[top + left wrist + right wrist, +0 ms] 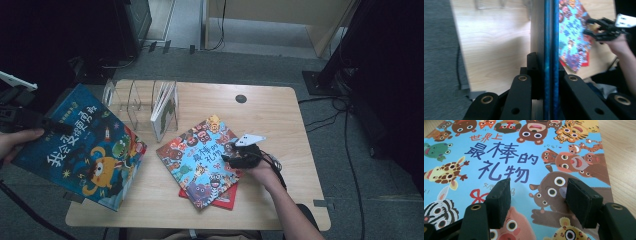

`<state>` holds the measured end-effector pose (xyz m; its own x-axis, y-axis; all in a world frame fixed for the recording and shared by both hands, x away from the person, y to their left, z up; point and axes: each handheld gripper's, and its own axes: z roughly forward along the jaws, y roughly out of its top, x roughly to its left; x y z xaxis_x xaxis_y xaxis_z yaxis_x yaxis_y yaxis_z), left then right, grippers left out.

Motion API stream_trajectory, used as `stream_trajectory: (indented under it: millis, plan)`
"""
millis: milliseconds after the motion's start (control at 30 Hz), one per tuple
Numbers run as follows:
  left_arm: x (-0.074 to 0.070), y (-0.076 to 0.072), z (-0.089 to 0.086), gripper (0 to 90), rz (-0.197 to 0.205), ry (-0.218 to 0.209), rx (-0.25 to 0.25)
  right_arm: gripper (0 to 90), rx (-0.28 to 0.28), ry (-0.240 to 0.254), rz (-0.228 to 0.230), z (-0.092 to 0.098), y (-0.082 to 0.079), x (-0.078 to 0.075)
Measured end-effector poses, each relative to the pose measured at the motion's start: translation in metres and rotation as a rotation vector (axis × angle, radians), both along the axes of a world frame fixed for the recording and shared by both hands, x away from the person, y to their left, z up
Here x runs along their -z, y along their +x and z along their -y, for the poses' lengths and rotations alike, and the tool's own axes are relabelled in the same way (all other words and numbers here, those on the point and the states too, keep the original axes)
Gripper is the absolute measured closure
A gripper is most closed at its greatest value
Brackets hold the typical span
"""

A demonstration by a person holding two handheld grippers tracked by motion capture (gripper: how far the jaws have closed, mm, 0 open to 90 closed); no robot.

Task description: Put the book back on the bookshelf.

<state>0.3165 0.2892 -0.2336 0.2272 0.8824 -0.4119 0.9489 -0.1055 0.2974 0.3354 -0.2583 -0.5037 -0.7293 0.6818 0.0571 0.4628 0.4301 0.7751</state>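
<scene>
Blue monster book [85, 147] clamped in left hand-held gripper [544, 75]; right hand-held gripper [235, 152] gapes over animal book [200, 160] beside rack [135, 102].

Glossy paper book [80, 147], wooden table [280, 117]

dark blue picture book [85, 150], tilted, lifted off table

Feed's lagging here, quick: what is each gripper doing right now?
Left gripper: shut on the dark blue monster picture book.
Right gripper: open, holding nothing, over the light blue animal picture book.
</scene>
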Motion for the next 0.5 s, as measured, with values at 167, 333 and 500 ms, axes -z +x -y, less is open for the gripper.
stream_trajectory:
  millis: [167,333,500]
  plan:
    - [-0.001,0.009,-0.014,83.3,0.011,0.023,-0.051,37.0,-0.003,-0.012,0.002,-0.001,0.000,0.000]
    - [0.004,0.022,-0.024,83.3,-0.004,0.009,-0.097,37.0,-0.002,-0.014,0.003,-0.001,0.000,0.000]
    - [0.007,0.038,-0.024,83.2,-0.007,0.028,-0.117,37.0,-0.004,-0.016,0.007,-0.002,0.000,0.000]
